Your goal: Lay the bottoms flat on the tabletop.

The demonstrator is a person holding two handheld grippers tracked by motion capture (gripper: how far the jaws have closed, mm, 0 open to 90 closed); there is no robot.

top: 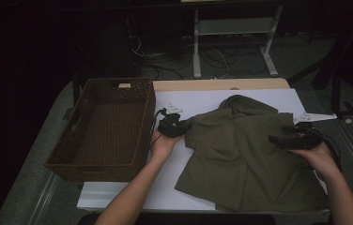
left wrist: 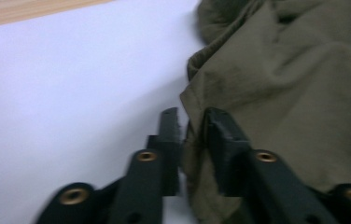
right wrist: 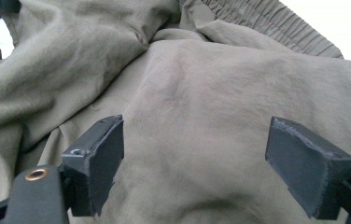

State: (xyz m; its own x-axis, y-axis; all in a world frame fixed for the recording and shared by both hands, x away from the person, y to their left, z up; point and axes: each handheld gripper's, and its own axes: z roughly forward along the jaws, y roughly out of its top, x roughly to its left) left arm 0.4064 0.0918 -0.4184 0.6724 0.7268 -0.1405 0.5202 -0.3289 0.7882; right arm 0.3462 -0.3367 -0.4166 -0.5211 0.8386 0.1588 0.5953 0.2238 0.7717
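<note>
Forearms come in nearest the camera, each hand carrying a hand-held gripper. Starting at the left: a woven basket stands just outside the left hand-held gripper, on the side away from the cloth. That left hand-held gripper has its jaws drawn narrow on the near edge of the olive garment, a fold of the hem pinched between them, with bare white desk on its outer side. The garment spreads from those jaws across to the other hand, its long axis running away from the person, elastic waistband at the far end. The right hand-held gripper hovers over the garment's opposite side, jaws wide apart, cloth directly beneath and ahead of them but not pinched. By my judgement the coming move turns on that right side: the fabric lies straight below its jaws, so it need only drop and close to match the left hold.
</note>
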